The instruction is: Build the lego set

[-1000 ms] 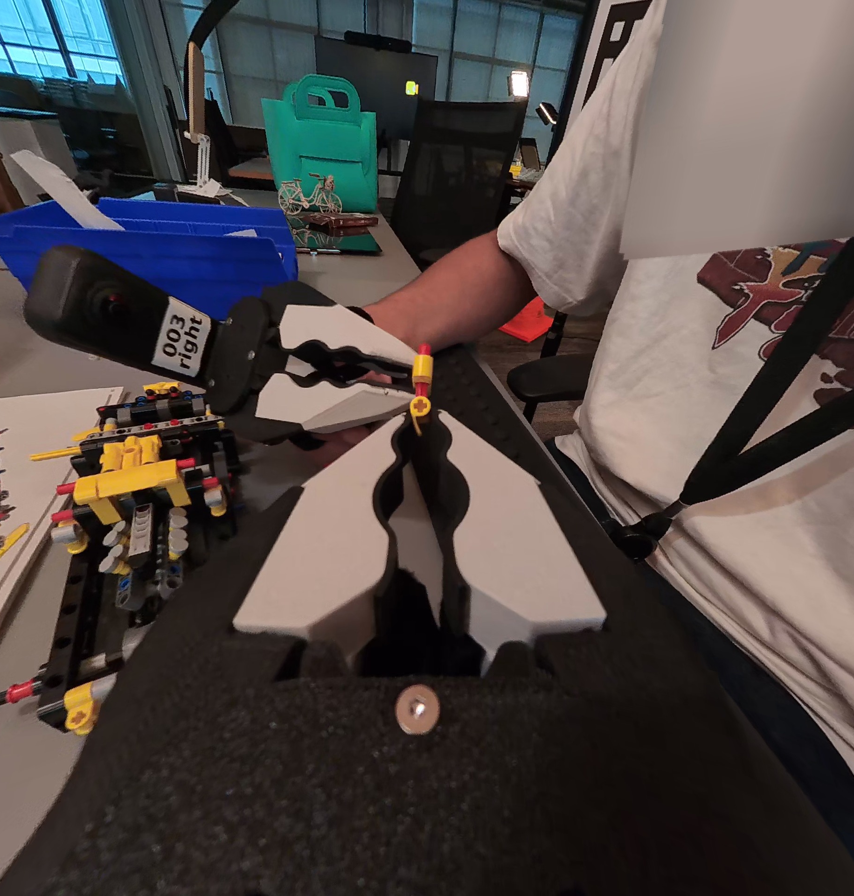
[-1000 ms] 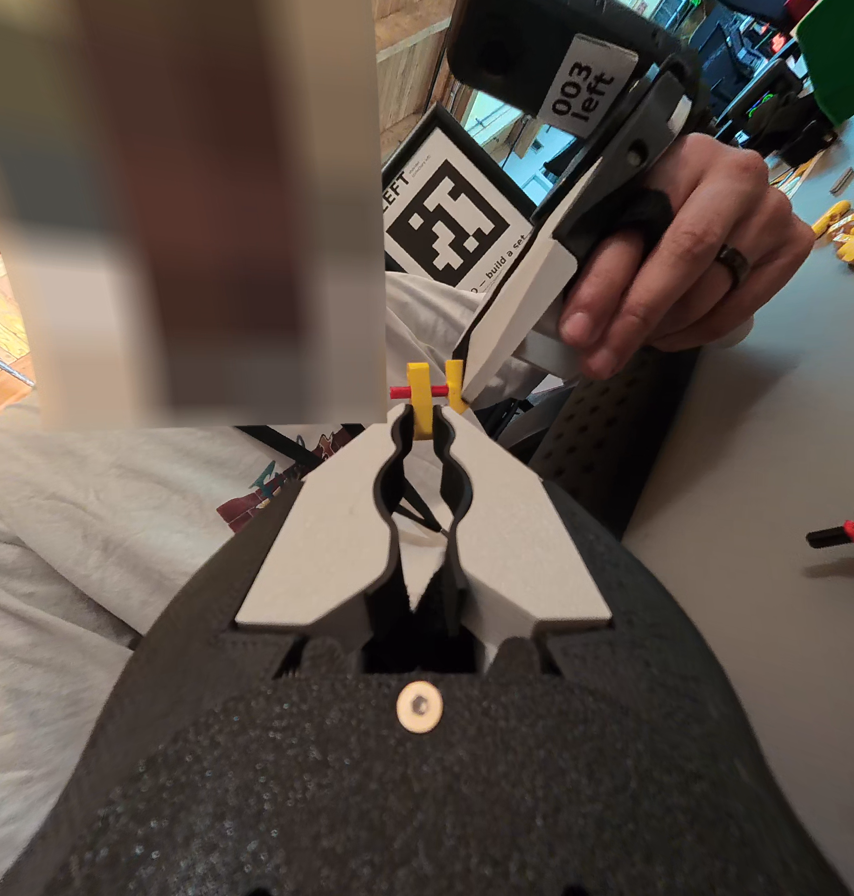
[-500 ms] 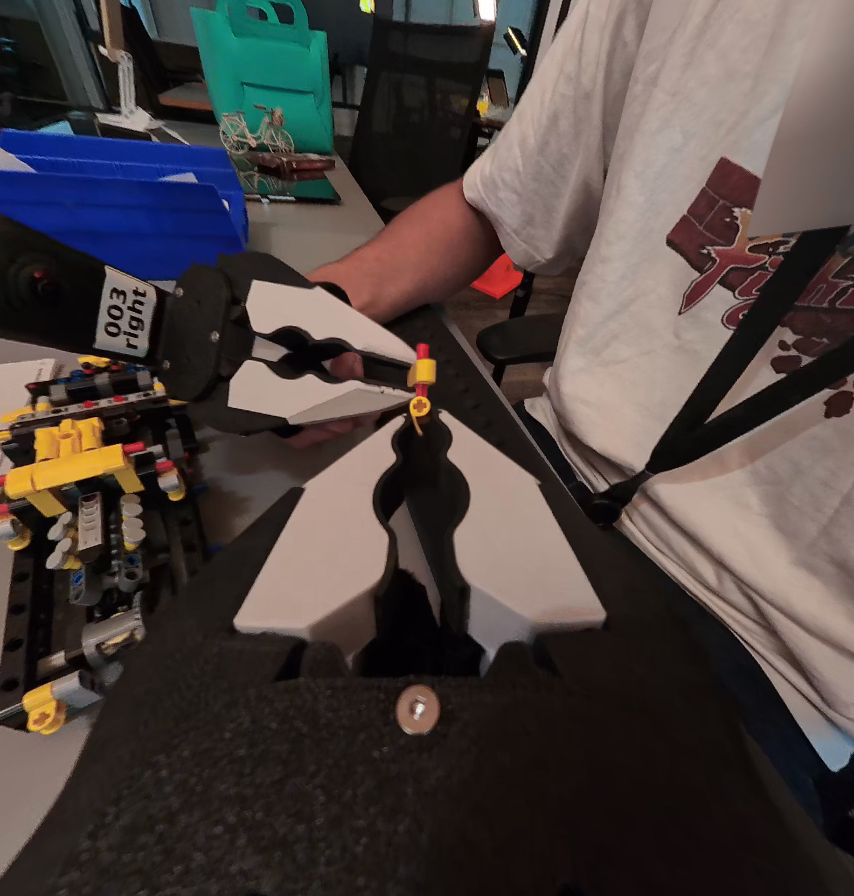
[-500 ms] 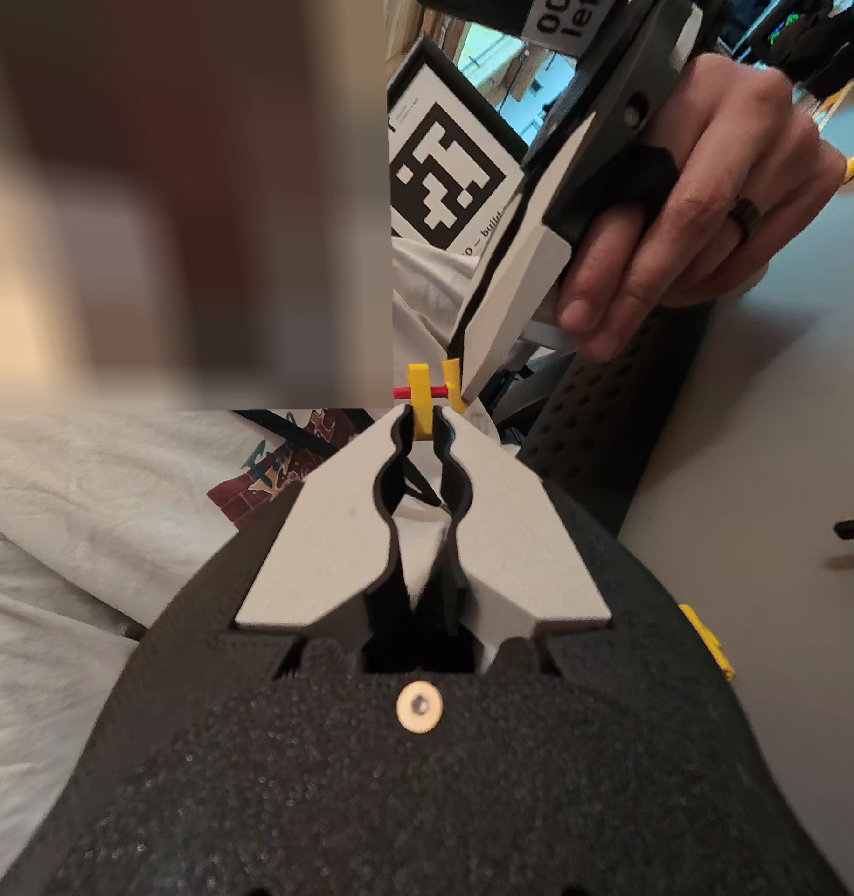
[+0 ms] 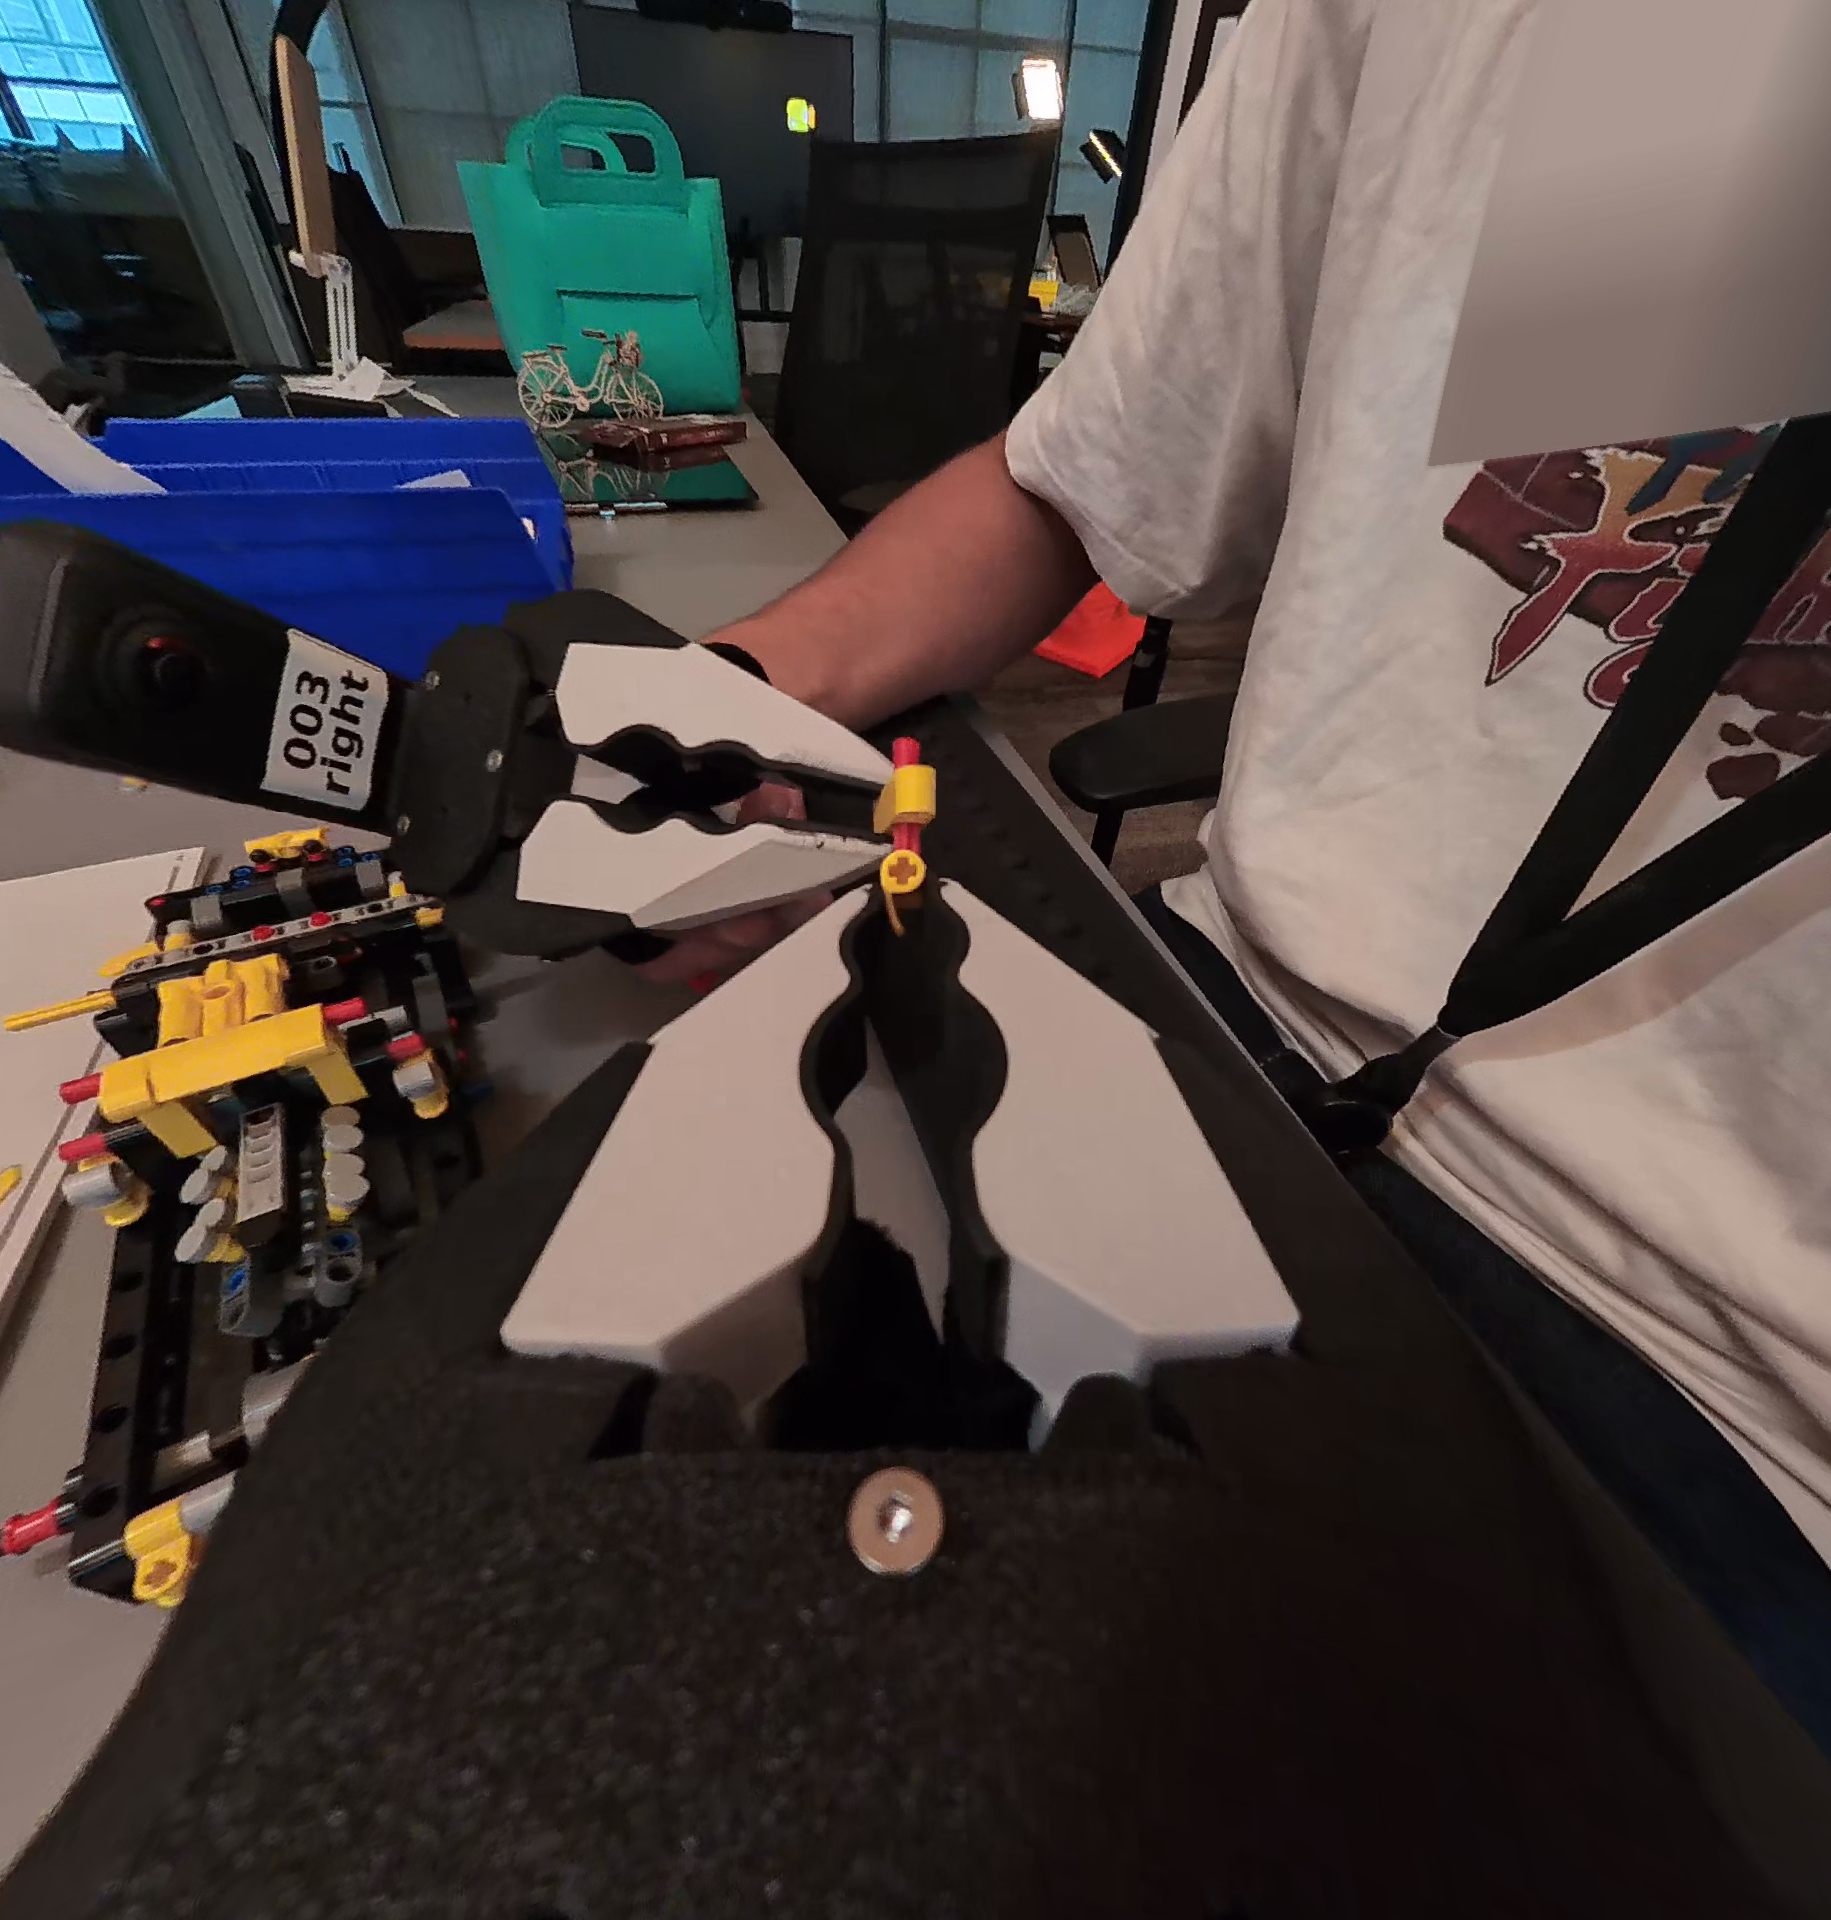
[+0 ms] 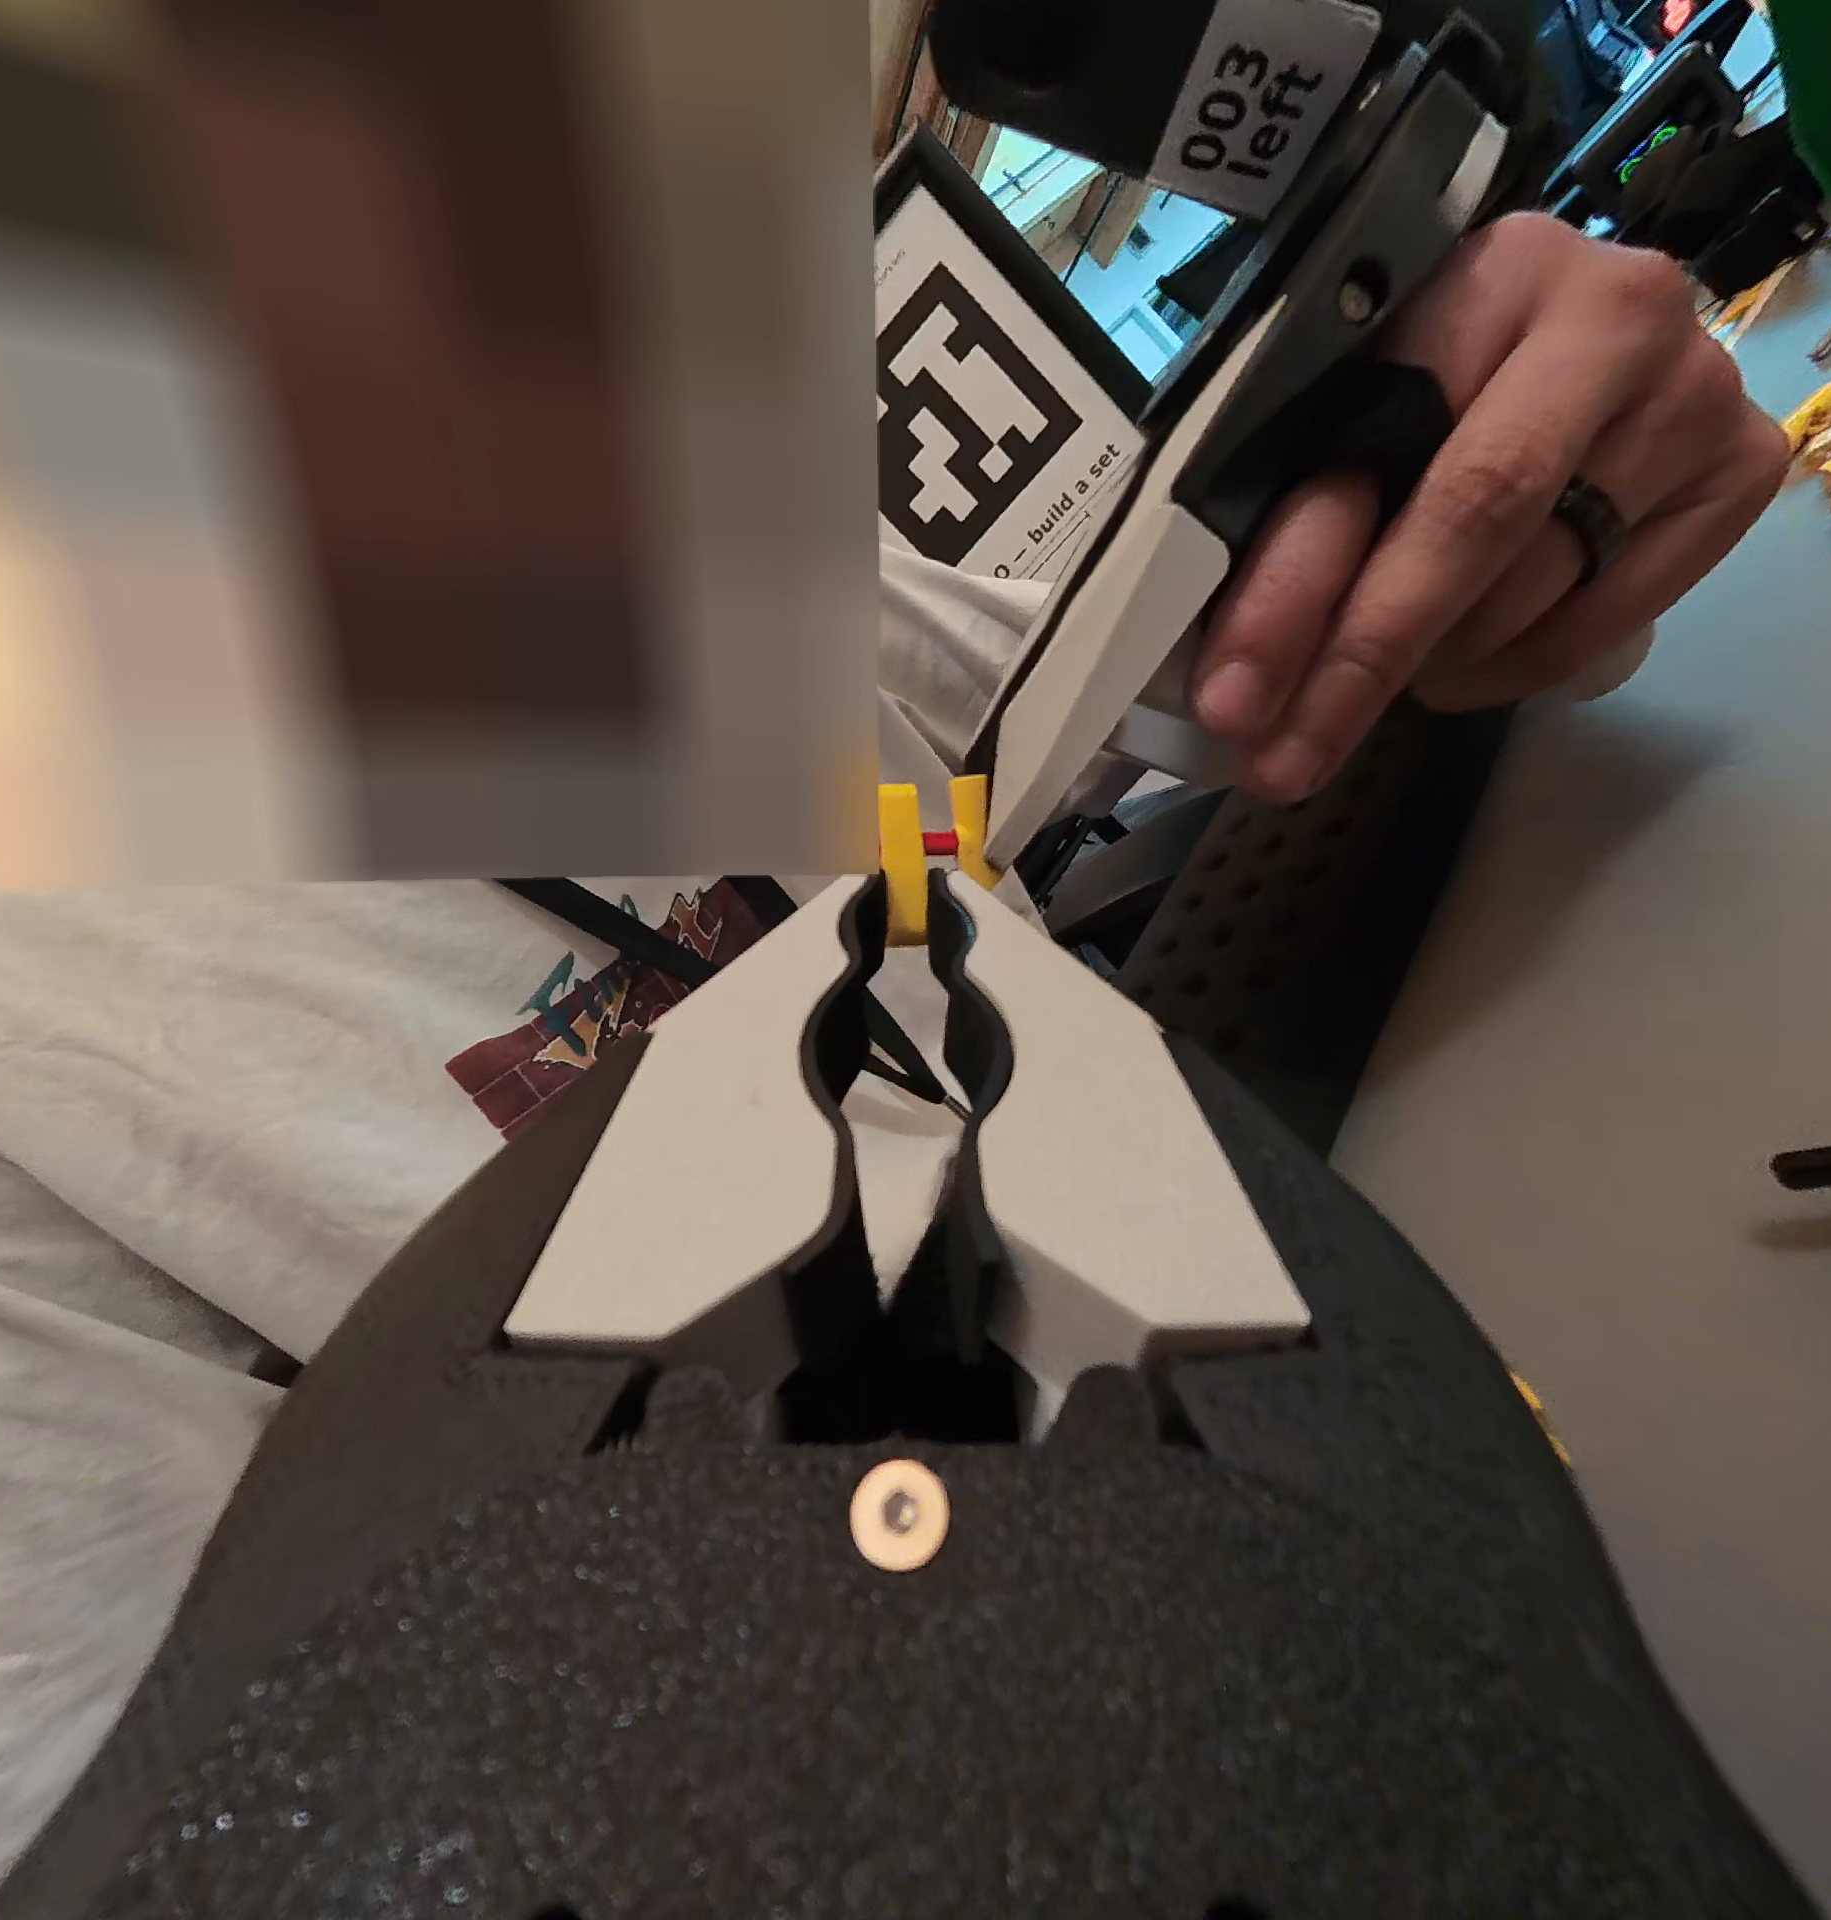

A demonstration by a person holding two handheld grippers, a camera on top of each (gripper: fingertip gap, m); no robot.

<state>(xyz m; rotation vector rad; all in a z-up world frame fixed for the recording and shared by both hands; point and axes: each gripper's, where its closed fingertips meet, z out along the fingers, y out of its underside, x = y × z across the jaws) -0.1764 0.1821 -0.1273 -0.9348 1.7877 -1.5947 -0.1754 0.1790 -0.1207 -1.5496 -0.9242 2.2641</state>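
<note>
Step in hand, as I judge it: joining two yellow connectors on one red axle, mid-air at frame centre. My right gripper is clamped on one connector; my left gripper pinches the second connector. Next move needs a straight push along the axle, tips aligned. Count: two connectors, one axle, two grippers. The part-built model sits at left on the table.

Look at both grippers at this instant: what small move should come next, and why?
Probably press the two yellow connectors together along the red axle. The right gripper pinches one yellow connector, the left gripper pinches the other, and a short stretch of axle shows between them.
</note>
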